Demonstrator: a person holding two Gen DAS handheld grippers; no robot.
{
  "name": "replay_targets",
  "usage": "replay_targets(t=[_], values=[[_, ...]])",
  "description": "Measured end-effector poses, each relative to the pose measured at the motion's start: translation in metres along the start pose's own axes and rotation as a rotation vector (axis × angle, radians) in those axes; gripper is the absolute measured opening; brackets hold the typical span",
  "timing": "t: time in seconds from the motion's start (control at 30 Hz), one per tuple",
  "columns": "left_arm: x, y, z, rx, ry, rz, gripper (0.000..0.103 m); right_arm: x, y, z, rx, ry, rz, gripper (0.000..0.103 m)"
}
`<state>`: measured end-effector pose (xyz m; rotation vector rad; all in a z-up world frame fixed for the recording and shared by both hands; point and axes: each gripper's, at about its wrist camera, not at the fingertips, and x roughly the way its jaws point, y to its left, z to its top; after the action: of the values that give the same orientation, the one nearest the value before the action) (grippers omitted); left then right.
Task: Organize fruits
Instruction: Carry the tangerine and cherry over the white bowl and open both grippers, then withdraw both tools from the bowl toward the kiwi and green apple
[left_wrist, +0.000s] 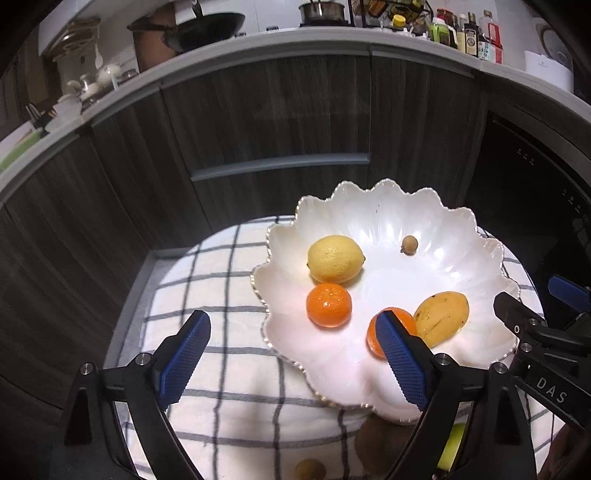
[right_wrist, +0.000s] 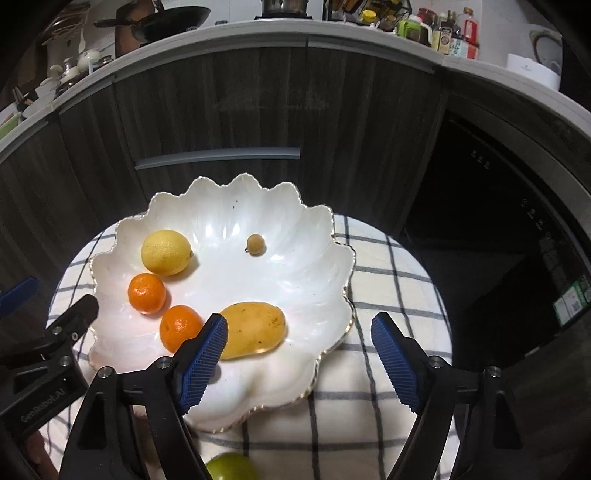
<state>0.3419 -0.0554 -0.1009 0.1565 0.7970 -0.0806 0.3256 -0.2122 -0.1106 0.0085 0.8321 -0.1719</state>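
A white scalloped bowl (left_wrist: 406, 221) (right_wrist: 295, 229) sits on a round table with a checked cloth (left_wrist: 221, 280) (right_wrist: 388, 280). It holds a lemon (left_wrist: 335, 259) (right_wrist: 166, 252), two oranges (left_wrist: 328, 305) (left_wrist: 400, 322) (right_wrist: 146, 293) (right_wrist: 180, 327), a mango (left_wrist: 441, 318) (right_wrist: 255, 334) and a small brown longan (left_wrist: 409, 244) (right_wrist: 255, 244). My left gripper (left_wrist: 295, 354) is open and empty over the bowl's near-left rim. My right gripper (right_wrist: 299, 358) is open and empty over the bowl's near-right rim. A green fruit (right_wrist: 231, 467) (left_wrist: 452, 448), a kiwi (left_wrist: 376, 439) and another longan (left_wrist: 309, 469) lie on the cloth in front of the bowl.
Dark wood cabinets (left_wrist: 277, 110) stand close behind the table, with a black appliance (right_wrist: 498, 221) at right. The counter above carries a wok (left_wrist: 207, 27), bottles (left_wrist: 469, 33) and dishes (left_wrist: 74, 96).
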Motion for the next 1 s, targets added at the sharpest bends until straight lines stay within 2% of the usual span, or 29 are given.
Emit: replay_targets(t=[0.2, 0.6, 1.0], values=[[-0.034, 0.007, -0.012, -0.021, -0.046, 0.023, 0.102, -0.031, 0.001, -0.014, 0.019, -0.025, 0.017, 0.081], [-0.074, 0.009, -0.041, -0.032, -0.062, 0.023, 0.103, -0.072, 0.000, -0.038, 0.017, -0.045, 0.024, 0.081], [-0.086, 0.015, -0.067, -0.040, -0.053, 0.029, 0.103, -0.079, 0.005, -0.062, 0.003, -0.025, 0.036, 0.081]])
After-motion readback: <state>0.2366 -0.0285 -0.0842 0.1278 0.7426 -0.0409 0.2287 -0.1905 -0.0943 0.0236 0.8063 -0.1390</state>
